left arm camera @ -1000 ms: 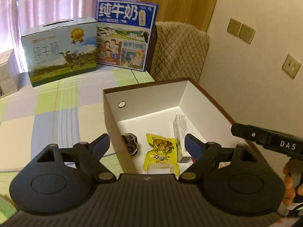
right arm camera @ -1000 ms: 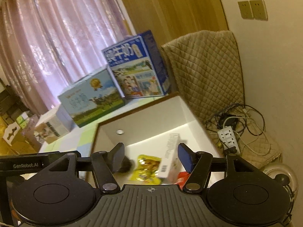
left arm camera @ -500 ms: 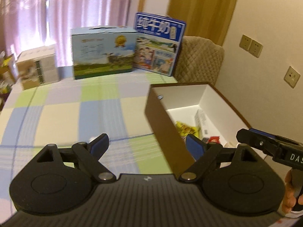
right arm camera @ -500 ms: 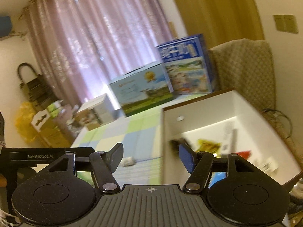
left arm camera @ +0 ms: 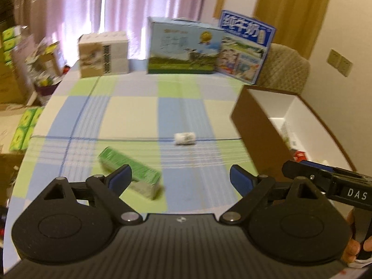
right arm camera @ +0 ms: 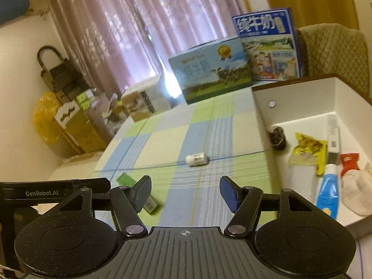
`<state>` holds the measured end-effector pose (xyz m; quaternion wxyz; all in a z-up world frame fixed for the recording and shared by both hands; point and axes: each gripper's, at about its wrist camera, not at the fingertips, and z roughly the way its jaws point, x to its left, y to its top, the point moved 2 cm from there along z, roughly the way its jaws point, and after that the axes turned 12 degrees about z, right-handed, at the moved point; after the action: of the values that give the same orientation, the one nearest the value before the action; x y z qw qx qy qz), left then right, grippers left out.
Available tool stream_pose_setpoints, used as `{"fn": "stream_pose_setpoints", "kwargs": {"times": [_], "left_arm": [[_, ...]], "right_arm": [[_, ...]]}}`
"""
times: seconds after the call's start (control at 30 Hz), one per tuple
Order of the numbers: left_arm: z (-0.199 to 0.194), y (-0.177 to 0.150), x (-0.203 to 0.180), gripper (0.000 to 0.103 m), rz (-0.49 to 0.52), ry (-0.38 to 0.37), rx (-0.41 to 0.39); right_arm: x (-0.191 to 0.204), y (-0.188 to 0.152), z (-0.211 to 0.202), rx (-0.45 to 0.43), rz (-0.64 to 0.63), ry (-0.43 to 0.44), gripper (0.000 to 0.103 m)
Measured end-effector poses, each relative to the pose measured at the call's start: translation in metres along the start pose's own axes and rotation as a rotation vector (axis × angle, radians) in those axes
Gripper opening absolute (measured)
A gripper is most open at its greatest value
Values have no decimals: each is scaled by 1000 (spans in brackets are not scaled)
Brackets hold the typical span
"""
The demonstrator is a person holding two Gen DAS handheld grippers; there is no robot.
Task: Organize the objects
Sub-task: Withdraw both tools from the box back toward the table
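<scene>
Pink curtains (right arm camera: 148, 23) hang behind a table covered by a checked cloth (left arm camera: 139, 121) of blue, green and cream squares. Along the far edge of the cloth, 3 cartons are lined up: a beige cardboard carton (left arm camera: 103, 54) at the left, a light-blue milk carton printed with a cow (left arm camera: 183, 46) in the middle, and a dark-blue milk carton with white Chinese lettering (left arm camera: 244, 46) at the right. At the right side of the table an open brown box with a white interior (right arm camera: 300, 97) is seen; inside it lie a dark wrapped item (right arm camera: 277, 137), a yellow snack packet (right arm camera: 310, 148), a slim white carton (right arm camera: 333, 139), a blue tube (right arm camera: 327, 193) and a red-and-white packet (right arm camera: 351, 162).

On the cloth, a small white bottle (left arm camera: 184, 138) is found lying on its side near the middle, well apart from the box. A green rectangular box (left arm camera: 130, 172) lies nearer, to the left, partly hidden behind a finger of the left gripper (left arm camera: 181, 179). Both the left gripper and the right gripper (right arm camera: 186, 191) are held above the cloth with jaws spread wide, nothing between them.
</scene>
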<state>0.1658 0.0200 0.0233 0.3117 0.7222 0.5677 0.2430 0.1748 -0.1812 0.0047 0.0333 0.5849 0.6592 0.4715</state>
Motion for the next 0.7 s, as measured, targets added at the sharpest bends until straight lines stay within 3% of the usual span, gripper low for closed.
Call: {"fn": "stream_pose_setpoints", "kwargs": {"times": [0.33,0.7], "left_arm": [[31,-21,35,89,-47,75,86],[97,-24,38,89,-90,94,186]], "right_arm": [[5,-19,70,83,-43,-98,62],[-27,-24,140,166,-19,-196,62]]}}
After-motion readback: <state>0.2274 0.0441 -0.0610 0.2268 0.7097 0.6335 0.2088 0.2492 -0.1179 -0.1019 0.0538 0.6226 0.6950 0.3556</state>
